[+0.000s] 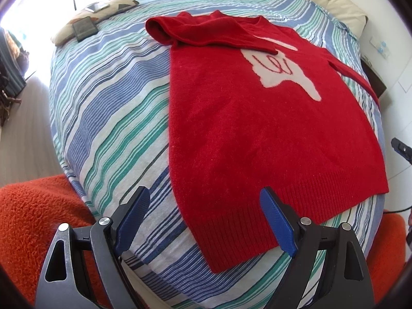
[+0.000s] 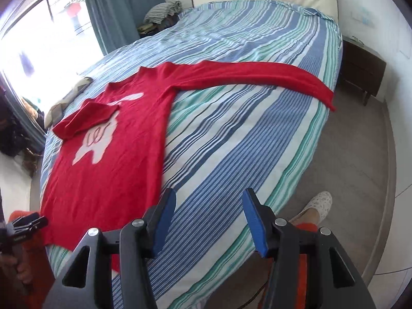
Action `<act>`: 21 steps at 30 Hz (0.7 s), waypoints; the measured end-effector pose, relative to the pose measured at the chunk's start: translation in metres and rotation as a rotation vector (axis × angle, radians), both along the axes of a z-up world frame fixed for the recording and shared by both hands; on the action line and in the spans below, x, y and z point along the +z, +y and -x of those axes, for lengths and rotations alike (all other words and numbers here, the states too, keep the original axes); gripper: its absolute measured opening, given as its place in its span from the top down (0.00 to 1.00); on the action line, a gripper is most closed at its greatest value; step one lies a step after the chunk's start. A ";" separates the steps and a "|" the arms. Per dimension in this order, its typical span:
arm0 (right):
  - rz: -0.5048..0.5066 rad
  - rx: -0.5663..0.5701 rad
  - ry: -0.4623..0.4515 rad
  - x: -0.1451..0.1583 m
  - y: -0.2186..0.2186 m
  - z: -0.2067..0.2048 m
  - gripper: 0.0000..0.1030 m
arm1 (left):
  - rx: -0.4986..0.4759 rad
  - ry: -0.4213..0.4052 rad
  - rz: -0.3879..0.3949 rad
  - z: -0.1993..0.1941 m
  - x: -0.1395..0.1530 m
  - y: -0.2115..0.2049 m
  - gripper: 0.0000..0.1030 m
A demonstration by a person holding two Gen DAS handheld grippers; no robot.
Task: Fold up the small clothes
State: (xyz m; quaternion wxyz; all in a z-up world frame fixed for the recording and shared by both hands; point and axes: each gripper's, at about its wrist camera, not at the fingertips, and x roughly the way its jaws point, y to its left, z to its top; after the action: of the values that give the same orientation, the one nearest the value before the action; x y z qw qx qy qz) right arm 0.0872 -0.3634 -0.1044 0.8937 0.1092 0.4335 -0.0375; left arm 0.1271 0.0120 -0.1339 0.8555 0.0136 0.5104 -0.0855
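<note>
Lying flat on striped bed (image 2: 231,134), red sweater (image 1: 257,134) (one sleeve folded); left gripper (image 1: 206,221), right gripper (image 2: 209,221) agape, empty

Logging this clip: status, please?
Left gripper open, right gripper open. Red sweater flat, left sleeve folded, right sleeve outstretched. Nothing obstructing.
</note>
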 end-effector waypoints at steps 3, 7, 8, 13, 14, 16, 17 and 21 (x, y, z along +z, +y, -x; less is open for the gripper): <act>0.013 0.048 -0.024 -0.001 0.039 0.010 0.48 | -0.012 -0.012 -0.015 0.003 0.004 -0.002 0.14; 0.013 0.095 -0.042 -0.010 0.077 0.012 0.44 | -0.007 -0.020 0.013 -0.005 0.025 0.000 0.14; 0.010 0.108 -0.034 -0.014 0.083 0.010 0.45 | -0.016 -0.037 0.029 -0.012 0.035 -0.001 0.14; 0.023 0.167 0.001 -0.030 0.099 0.006 0.44 | -0.149 -0.164 0.030 -0.075 0.083 -0.035 0.13; 0.029 0.168 0.001 -0.031 0.099 0.005 0.44 | -0.206 -0.177 0.009 -0.092 0.086 -0.050 0.13; 0.026 0.164 -0.001 -0.032 0.098 0.005 0.44 | -0.326 -0.200 -0.073 -0.123 0.080 -0.085 0.14; 0.021 0.160 -0.001 -0.033 0.097 0.005 0.44 | -0.374 -0.212 -0.130 -0.137 0.072 -0.103 0.14; 0.021 0.156 0.000 -0.034 0.096 0.005 0.44 | -0.487 -0.176 -0.297 -0.190 0.021 -0.155 0.23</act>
State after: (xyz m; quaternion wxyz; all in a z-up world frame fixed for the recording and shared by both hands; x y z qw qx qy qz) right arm 0.0818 -0.2674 -0.1380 0.8949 0.0657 0.4405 0.0276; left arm 0.3170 -0.1428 -0.1128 0.8394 0.2681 0.4229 -0.2113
